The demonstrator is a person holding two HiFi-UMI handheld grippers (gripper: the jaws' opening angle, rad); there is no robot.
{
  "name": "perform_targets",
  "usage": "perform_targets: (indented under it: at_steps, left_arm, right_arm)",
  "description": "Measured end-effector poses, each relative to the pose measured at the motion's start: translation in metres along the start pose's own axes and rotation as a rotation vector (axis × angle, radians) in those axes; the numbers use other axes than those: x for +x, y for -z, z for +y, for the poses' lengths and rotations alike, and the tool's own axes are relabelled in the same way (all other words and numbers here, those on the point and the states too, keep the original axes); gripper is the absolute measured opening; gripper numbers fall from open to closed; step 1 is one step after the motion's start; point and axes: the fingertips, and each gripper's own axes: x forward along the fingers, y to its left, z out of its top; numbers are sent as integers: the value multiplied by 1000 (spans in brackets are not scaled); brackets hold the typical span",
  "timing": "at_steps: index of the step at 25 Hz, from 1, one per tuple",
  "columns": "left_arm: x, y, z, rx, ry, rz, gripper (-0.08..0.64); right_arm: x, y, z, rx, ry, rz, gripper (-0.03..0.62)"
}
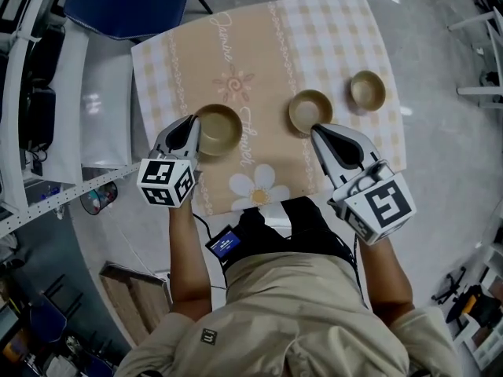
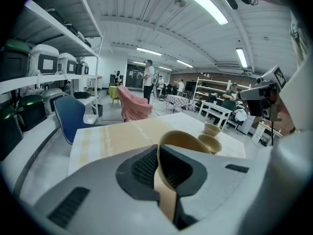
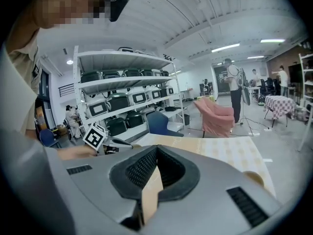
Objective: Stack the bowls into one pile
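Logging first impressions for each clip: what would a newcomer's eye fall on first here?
Three tan round bowls stand apart in a row on the beige flower-print tablecloth: leftmost bowl, middle bowl, rightmost bowl. The left hand-held gripper is shut on the leftmost bowl's rim. The right hand-held gripper has its tips at the middle bowl's near rim.
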Motion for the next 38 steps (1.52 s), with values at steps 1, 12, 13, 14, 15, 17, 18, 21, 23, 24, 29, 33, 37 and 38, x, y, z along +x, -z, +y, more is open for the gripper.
perform_targets:
  at_steps: [1, 12, 13, 14, 15, 17, 18, 21, 23, 24, 29, 33, 37, 38]
  left_arm:
    - [3, -6, -6, 9, 11, -1, 20]
    - [46, -63, -76, 104, 147, 2, 20]
    - [50, -66, -82, 111, 159, 4, 20]
    - [54, -69, -88, 117, 169, 6, 20]
    - [58, -71, -94, 123, 179, 9, 20]
    - [66, -74, -106, 132, 200, 17, 20]
    - [70, -75, -111, 137, 210, 22, 20]
    - [82, -77, -128, 152, 238, 36, 20]
    - [90, -77, -141, 159, 251, 47, 20]
    - [94, -77, -146, 163, 256, 53, 20]
    - [108, -70, -159, 177, 285, 85, 20]
    - [123, -61, -173, 180, 306, 112, 20]
    - [138, -52, -186, 185, 325, 142, 20]
    - [142, -50, -189, 188, 328, 150, 20]
  right_arm:
    - [-4, -2, -4, 6, 11, -6, 3]
    - [-55, -21, -59, 43, 139, -88, 3]
    - [-59, -21, -64, 48, 151, -93, 3]
    - [-64, -22, -69, 52, 162, -96, 3]
    - [-68, -22, -74, 56, 172, -99, 3]
    - [-76, -23, -83, 63, 190, -106, 3]
    - [-79, -22, -87, 67, 198, -110, 3]
    - [-89, -19, -98, 81, 220, -119, 3]
    - [-97, -16, -107, 89, 229, -123, 3]
    - [-101, -14, -111, 93, 232, -125, 5]
    - [-108, -6, -122, 115, 253, -133, 4]
    - [-116, 4, -133, 138, 269, -125, 4]
    - [-121, 13, -143, 152, 277, -116, 3]
    - [-122, 15, -146, 155, 278, -113, 4]
